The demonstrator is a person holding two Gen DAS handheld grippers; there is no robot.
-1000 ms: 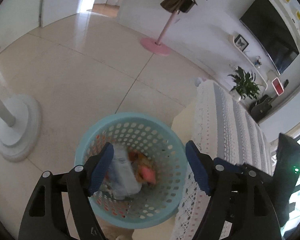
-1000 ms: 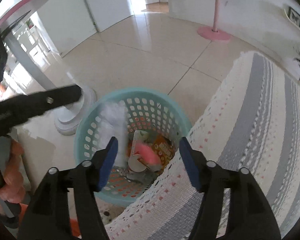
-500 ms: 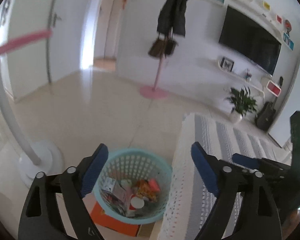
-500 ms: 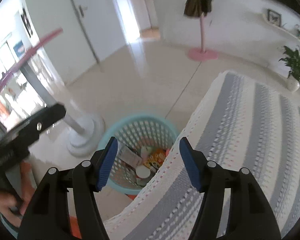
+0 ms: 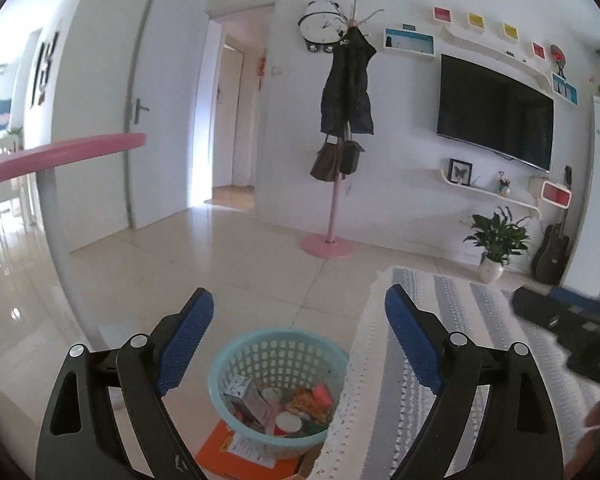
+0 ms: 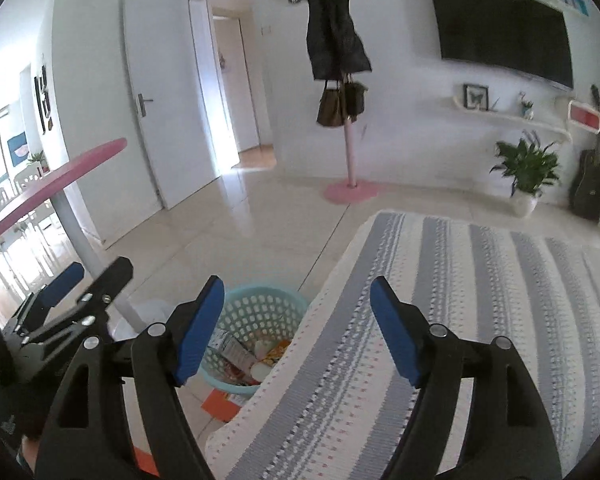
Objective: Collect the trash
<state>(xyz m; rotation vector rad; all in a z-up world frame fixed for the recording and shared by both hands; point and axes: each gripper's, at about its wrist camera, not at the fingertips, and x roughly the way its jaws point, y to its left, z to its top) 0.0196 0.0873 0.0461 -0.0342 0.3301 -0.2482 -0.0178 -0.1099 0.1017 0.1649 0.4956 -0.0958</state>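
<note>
The turquoise basket (image 5: pixel 278 380) stands on the floor just beside the striped cloth-covered tabletop (image 6: pixel 480 300), and it already holds trash (image 5: pixel 278 404): a small carton, wrappers, a pink piece; the left gripper (image 5: pixel 300 344) and right gripper (image 6: pixel 296 328) both hang above the basket, jaws apart and empty; no loose trash shows on the tabletop, so collecting looks largely done; only an orange sheet (image 5: pixel 224 454) under the basket remains.

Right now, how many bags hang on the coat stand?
2. A brown bag hangs left of the pink pole and a black bag right of it, both below the dark coat. More may hide behind the coat.
</note>
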